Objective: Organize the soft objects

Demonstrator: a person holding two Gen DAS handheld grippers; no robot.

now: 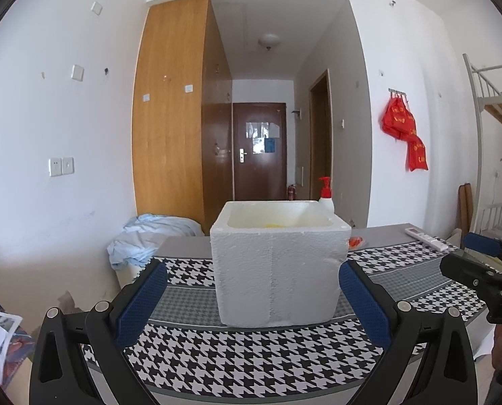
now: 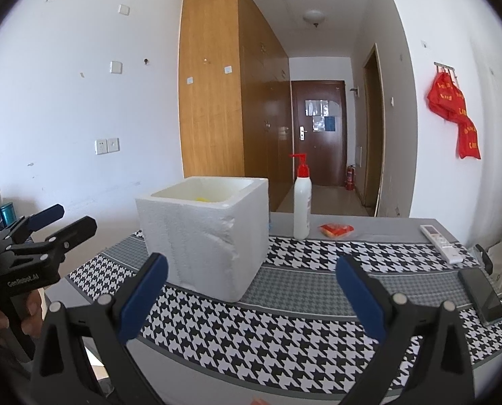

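A white foam box [image 1: 279,263] stands on the houndstooth tablecloth, with something yellow [image 1: 274,225] just showing inside it. My left gripper [image 1: 252,298] is open, its blue pads level with the box's front and nothing between them. In the right wrist view the same foam box [image 2: 203,233] sits left of centre, and the yellow item [image 2: 202,198] peeks over its rim. My right gripper [image 2: 251,295] is open and empty, held above the cloth to the right of the box. An orange-red soft packet [image 2: 337,229] lies behind on the grey strip.
A white pump bottle [image 2: 302,202] with a red top stands behind the box. A remote control [image 2: 441,243] and a dark phone [image 2: 482,295] lie at the table's right. The left gripper [image 2: 53,229] shows at the left edge, held by a hand. A blue cloth heap [image 1: 149,239] lies beyond the table's left end.
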